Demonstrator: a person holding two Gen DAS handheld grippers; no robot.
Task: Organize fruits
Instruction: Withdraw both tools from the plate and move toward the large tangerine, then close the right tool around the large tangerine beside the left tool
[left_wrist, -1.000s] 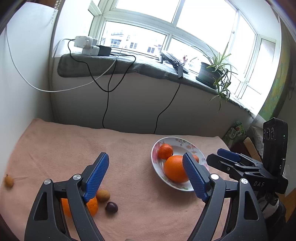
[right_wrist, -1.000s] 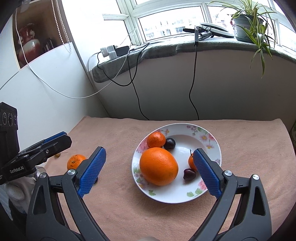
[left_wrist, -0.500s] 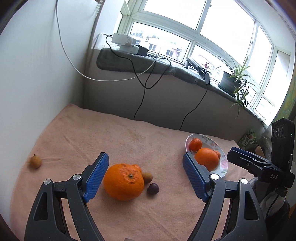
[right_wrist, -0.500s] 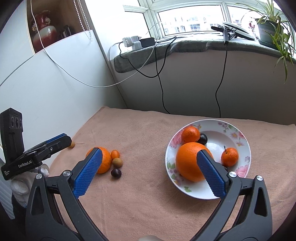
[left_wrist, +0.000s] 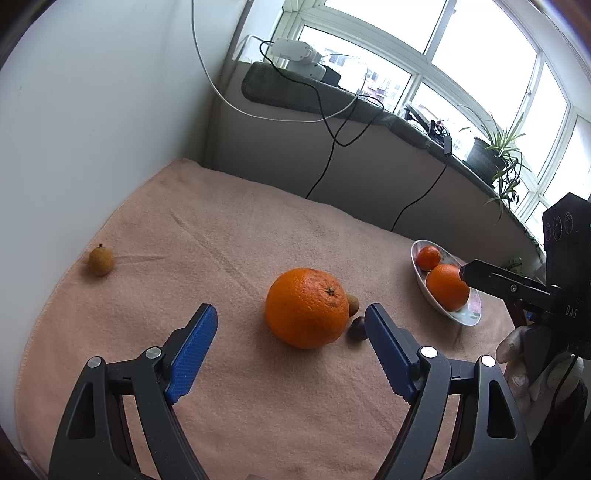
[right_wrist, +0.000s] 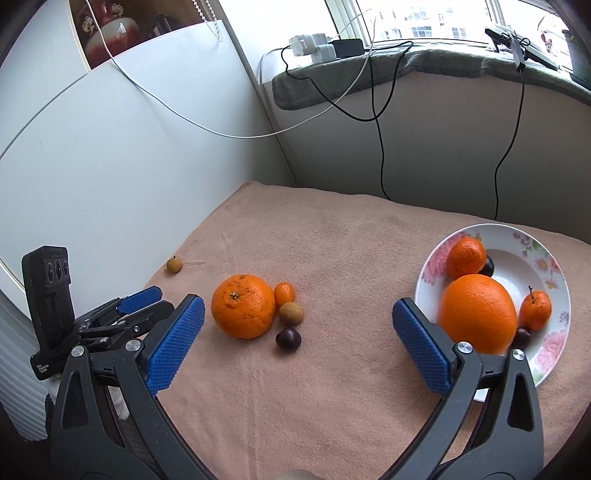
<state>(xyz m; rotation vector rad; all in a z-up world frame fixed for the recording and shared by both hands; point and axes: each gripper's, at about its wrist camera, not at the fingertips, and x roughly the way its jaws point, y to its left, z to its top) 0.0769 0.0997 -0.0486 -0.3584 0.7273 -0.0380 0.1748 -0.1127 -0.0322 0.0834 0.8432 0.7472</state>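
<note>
My left gripper (left_wrist: 290, 332) is spread wide with nothing in it, and the big orange (left_wrist: 307, 308) sits on the peach cloth (left_wrist: 229, 229) just ahead of the blue pads. From this side it hides the little kumquat (right_wrist: 284, 293); only my right camera picks that out, tucked against the orange above the tan longan (right_wrist: 291, 313) and the dark cherry (right_wrist: 288, 338). My right gripper (right_wrist: 295, 332) is also gaping and empty. The right view looks down into the flowered plate (right_wrist: 535, 243), which the left sees only edge-on at far right. A second ago the plate filled both views and the loose fruit sat at the edge; now both cameras have swung over to the loose cluster. In the plate: a large orange (right_wrist: 478, 312), a mandarin (right_wrist: 466, 257) behind it, a small stemmed one (right_wrist: 535, 309), and two dark cherries, partly hidden. A lone longan (left_wrist: 100, 260) lies well apart near the wall.
</note>
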